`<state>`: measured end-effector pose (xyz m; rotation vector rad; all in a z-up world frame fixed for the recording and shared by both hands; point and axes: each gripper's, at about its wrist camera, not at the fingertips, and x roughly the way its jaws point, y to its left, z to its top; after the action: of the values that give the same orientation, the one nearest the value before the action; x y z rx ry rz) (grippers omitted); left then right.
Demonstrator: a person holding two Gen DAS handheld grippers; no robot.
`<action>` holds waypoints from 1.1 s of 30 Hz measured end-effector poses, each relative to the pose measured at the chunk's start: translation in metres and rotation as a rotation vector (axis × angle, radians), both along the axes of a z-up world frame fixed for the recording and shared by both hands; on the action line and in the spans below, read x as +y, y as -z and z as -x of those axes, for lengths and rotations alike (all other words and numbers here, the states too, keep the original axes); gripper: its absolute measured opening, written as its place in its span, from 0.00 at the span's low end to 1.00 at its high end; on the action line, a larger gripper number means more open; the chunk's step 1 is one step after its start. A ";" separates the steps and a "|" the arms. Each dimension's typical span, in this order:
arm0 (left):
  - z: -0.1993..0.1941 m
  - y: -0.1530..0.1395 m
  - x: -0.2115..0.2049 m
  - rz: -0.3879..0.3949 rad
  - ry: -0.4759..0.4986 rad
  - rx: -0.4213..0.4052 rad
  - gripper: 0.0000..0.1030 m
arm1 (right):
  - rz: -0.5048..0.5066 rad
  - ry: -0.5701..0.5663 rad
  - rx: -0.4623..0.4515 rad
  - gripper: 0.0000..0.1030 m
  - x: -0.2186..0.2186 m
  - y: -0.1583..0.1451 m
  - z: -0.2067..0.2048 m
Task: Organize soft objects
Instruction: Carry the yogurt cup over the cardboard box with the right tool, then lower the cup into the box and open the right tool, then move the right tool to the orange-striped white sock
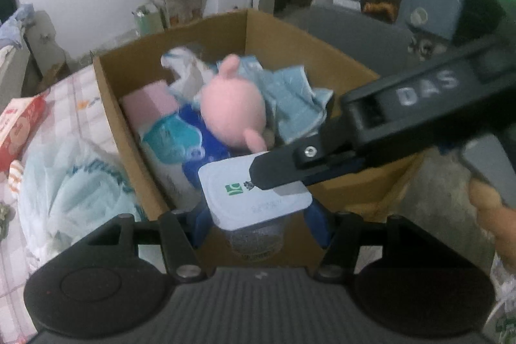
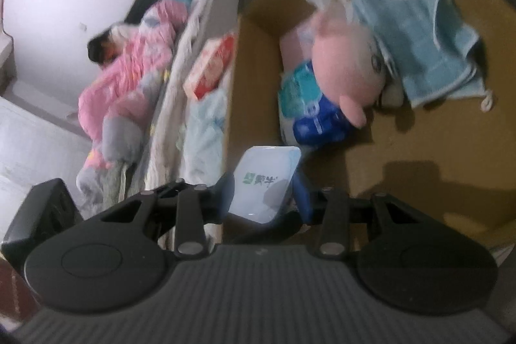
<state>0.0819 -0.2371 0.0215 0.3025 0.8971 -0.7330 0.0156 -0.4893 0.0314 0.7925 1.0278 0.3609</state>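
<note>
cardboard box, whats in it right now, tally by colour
In the cardboard box, as far as the blur lets me tell:
Pink: 2, the plush toy and a pink block
Light blue: 1, the crumpled cloth
Blue and teal: 1, the soft pack
Total: 4
The white cup held by the left gripper is not counted.

Matt corrugated cardboard box [image 1: 129,105], fuzzy pink plush toy [image 1: 232,108].

Lying in the cardboard box [image 1: 135,105]: pink plush toy [image 1: 230,108] sprawling at centre, crumpled light-blue towel [image 1: 290,99] at two o'clock, blue-and-teal soft pack [image 1: 180,137] at eight o'clock.
</note>
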 end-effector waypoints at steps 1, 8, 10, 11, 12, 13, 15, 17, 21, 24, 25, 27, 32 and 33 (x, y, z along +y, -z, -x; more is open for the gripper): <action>0.002 0.000 0.001 -0.009 0.000 0.004 0.61 | 0.008 -0.014 0.018 0.42 -0.002 0.004 -0.003; 0.021 -0.014 0.012 -0.011 0.027 -0.079 0.70 | 0.037 -0.025 0.068 0.43 -0.007 0.022 -0.012; 0.023 -0.018 0.015 0.000 0.026 -0.094 0.70 | 0.042 -0.012 0.067 0.43 -0.009 0.023 -0.013; 0.026 -0.021 0.017 0.007 0.024 -0.101 0.70 | 0.039 -0.005 0.067 0.43 -0.010 0.024 -0.013; 0.027 -0.023 0.020 0.013 0.020 -0.106 0.70 | 0.036 0.000 0.066 0.43 -0.010 0.025 -0.013; 0.028 -0.024 0.023 0.022 0.014 -0.112 0.70 | 0.036 0.004 0.063 0.43 -0.010 0.024 -0.013; 0.030 -0.028 0.032 0.045 -0.002 -0.122 0.70 | 0.041 0.009 0.054 0.45 -0.009 0.022 -0.011; 0.033 -0.031 0.042 0.066 -0.028 -0.137 0.72 | 0.047 0.013 0.033 0.47 -0.007 0.018 -0.008; 0.039 -0.038 0.069 0.123 -0.094 -0.160 0.77 | 0.056 0.040 -0.041 0.55 -0.002 0.002 0.005; 0.044 -0.038 0.088 0.143 -0.153 -0.177 0.82 | 0.040 0.079 -0.127 0.60 0.004 -0.009 0.017; 0.045 -0.038 0.095 0.145 -0.172 -0.176 0.82 | 0.043 0.082 -0.146 0.60 0.008 -0.012 0.018; 0.046 -0.037 0.111 0.158 -0.211 -0.165 0.82 | 0.061 0.078 -0.178 0.60 0.019 -0.019 0.020; 0.051 -0.032 0.151 0.177 -0.320 -0.166 0.83 | 0.104 0.010 -0.247 0.60 0.057 -0.041 0.017; 0.051 -0.031 0.159 0.180 -0.342 -0.169 0.83 | 0.113 -0.007 -0.261 0.60 0.065 -0.046 0.016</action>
<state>0.0309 -0.0784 0.0525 0.0467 0.6937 -0.4587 -0.0001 -0.4243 0.0773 0.6218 0.7986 0.3974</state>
